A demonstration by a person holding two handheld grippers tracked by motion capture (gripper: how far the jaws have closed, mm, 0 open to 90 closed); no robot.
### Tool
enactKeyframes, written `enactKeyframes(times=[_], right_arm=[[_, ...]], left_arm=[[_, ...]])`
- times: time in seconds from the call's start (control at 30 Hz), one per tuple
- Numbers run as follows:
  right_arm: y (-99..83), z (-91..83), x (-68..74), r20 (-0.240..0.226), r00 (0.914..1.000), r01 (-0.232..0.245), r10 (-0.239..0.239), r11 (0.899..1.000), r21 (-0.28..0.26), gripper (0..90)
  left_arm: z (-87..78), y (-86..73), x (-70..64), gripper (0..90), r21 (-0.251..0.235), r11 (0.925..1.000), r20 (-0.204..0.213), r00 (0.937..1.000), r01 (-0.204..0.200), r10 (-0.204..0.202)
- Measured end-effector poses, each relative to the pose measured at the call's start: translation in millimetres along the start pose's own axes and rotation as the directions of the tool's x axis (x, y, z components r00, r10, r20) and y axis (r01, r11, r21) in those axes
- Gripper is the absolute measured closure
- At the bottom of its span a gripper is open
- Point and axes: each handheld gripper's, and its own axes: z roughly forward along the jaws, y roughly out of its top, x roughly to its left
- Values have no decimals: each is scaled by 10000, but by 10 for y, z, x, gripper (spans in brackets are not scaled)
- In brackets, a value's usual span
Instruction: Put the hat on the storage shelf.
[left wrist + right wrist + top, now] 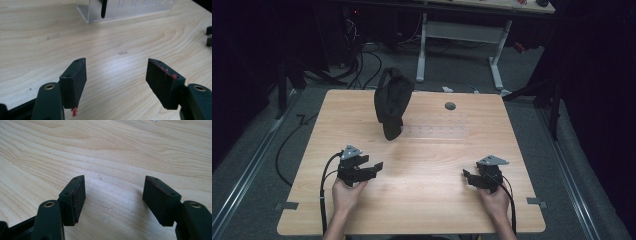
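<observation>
Black bag [392, 102] stands upright at the far middle of the wooden table [427, 165], on a clear rack [437, 131]. Left gripper [374, 167] and right gripper [466, 176] rest near the front edge, well apart from it, jaws spread, holding nothing.
</observation>
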Motion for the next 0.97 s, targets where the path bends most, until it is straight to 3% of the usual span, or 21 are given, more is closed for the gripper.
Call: enactKeyframes(times=[0.17, 0.43, 0.53, 0.73, 0.97], right_arm=[[0, 0, 0, 1, 10000, -1, 1, 10000, -1, 350], [0, 0, -1, 1, 10000, 15, -15, 10000, -1, 350], [0, 1, -1, -2, 10000, 10, -10, 10000, -9, 350], [0, 1, -1, -4, 10000, 1, -1, 10000, -8, 350], [0, 0, -1, -2, 10000, 2, -2, 10000, 2, 350]], left_arm=[[-2, -119, 36, 331, -5, 9999, -173, 9998, -131, 131], [35, -323, 85, 330, 112, 9968, -589, 9951, -791, 797], [78, -404, 119, 329, 356, 9942, -878, 9907, -1013, 1041], [93, -505, 112, 311, 282, 9798, -1028, 9744, -1979, 1998], [94, -507, 108, 294, 258, 9812, -1093, 9751, -1915, 1931]])
